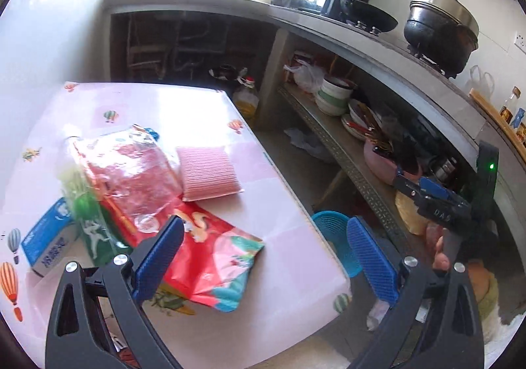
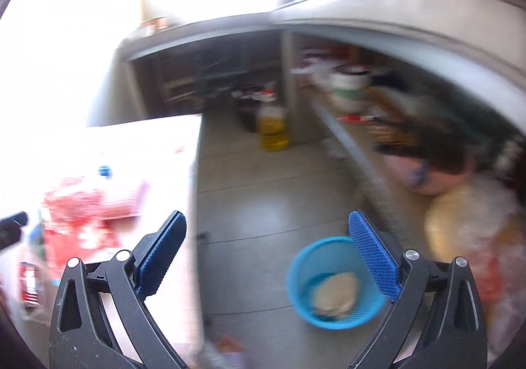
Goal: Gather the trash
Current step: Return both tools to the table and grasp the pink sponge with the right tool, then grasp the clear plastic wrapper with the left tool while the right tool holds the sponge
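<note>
A pile of wrappers lies on the pink table (image 1: pixel 289 237): a red snack bag (image 1: pixel 213 257), a clear plastic bag with red print (image 1: pixel 131 171), a green packet (image 1: pixel 92 231), a blue-and-white box (image 1: pixel 49 237) and a pink ribbed pad (image 1: pixel 207 171). My left gripper (image 1: pixel 266 257) is open and empty above the table's right edge, beside the red bag. My right gripper (image 2: pixel 268 257) is open and empty over the floor; it also shows in the left wrist view (image 1: pixel 427 201). A blue mesh basket (image 2: pixel 332 283) stands on the floor with a beige crumpled lump (image 2: pixel 335 296) inside.
A concrete counter (image 1: pixel 361 40) runs along the right with a wok (image 1: pixel 368 18) and a pot (image 1: pixel 440 30) on top. Its lower shelf (image 1: pixel 345 152) holds bowls and dishes. A yellow oil bottle (image 2: pixel 271 129) stands on the floor. The right wrist view is blurred.
</note>
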`<state>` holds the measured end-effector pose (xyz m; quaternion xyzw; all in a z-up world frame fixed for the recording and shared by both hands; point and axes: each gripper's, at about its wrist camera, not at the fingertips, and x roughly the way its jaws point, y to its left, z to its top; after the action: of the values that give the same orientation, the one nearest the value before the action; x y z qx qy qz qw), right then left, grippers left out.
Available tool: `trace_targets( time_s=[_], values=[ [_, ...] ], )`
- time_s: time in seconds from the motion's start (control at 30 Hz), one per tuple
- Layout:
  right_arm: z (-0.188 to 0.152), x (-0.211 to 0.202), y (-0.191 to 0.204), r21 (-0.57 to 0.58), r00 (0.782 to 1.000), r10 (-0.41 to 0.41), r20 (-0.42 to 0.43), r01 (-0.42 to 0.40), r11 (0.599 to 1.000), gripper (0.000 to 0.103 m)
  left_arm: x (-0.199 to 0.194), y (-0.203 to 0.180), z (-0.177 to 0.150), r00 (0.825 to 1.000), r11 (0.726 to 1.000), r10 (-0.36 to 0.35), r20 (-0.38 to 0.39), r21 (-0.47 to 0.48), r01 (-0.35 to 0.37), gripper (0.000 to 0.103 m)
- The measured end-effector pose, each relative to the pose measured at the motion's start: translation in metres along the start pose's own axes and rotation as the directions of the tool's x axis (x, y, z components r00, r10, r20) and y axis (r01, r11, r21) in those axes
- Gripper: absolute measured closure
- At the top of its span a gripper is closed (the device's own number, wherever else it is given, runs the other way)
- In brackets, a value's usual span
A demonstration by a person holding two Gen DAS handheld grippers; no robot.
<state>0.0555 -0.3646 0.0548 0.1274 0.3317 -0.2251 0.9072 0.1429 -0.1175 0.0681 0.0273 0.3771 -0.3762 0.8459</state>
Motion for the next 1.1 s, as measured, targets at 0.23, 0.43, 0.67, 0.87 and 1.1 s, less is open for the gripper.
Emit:
trace_targets(
  time_s=[0.23, 0.43, 0.67, 0.87, 1.1],
  values=[
    [0.034, 0.070, 0.048, 0.102, 0.892, 0.393, -0.223, -0.380, 0.920, 0.008, -0.011, 0.025, -0.010, 0.992, 0.992, 0.124, -0.017, -0.017, -0.125, 0.006],
    [0.052, 0.130, 0.121, 0.071, 0.827, 0.427, -0.366, -0.433, 0.899, 0.008, -0.022, 0.052, -0.014, 0.981, 0.980, 0.194, 0.000, -0.050, -0.193, 0.006],
    [0.038, 0.184, 0.186, -0.093, 0.828, 0.288, -0.482, -0.375, 0.922, 0.008, -0.036, 0.079, -0.014, 0.976, 0.971, 0.217, 0.017, -0.108, -0.214, 0.014],
    [0.025, 0.205, 0.206, -0.169, 0.829, 0.217, -0.516, -0.347, 0.923, 0.008, -0.034, 0.099, -0.016, 0.979, 0.966, 0.202, -0.006, -0.166, -0.200, 0.028],
    [0.019, 0.208, 0.196, -0.147, 0.824, 0.226, -0.520, -0.347, 0.926, 0.025, -0.035, 0.111, -0.011, 0.984, 0.963, 0.176, -0.022, -0.202, -0.177, 0.043]
  ],
)
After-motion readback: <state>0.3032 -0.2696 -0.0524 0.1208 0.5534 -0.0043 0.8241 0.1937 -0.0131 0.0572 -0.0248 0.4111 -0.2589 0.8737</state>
